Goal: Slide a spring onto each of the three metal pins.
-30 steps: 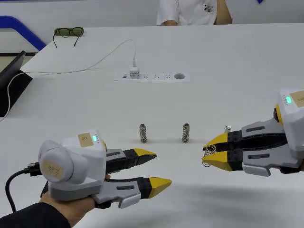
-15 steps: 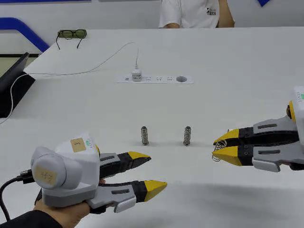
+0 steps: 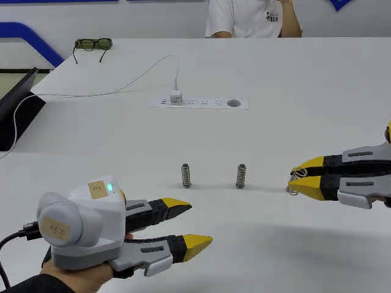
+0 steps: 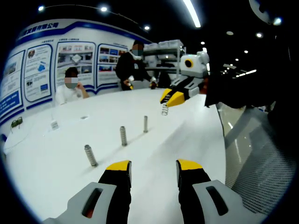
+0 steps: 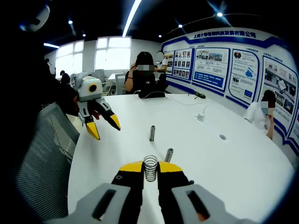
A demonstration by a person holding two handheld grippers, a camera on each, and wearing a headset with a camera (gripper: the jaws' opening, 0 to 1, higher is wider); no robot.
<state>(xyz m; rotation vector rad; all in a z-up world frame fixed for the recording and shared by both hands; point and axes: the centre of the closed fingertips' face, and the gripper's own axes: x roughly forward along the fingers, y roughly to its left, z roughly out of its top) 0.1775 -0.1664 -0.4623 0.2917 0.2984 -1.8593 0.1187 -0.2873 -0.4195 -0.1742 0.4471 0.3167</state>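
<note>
Spring (image 5: 150, 168) pinched in right claw (image 3: 293, 177), left claw (image 3: 200, 223) spread (label (image 3: 96, 189) scribble unreadable)

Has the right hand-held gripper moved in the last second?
Yes. Holding a spring, the right hand-held gripper has shifted rightward in the head view, farther from the nearer sprung pin.

Broad white table (image 3: 305, 85), upright spring-sleeved pin (image 3: 186, 175) near the middle, second sleeved pin (image 3: 241, 176) beside it, bare pin (image 4: 145, 124) in line, white power strip (image 3: 199, 102) with charger (image 3: 176, 96) and cable (image 3: 79, 94), dark glasses (image 3: 92, 44) at far left corner
</note>
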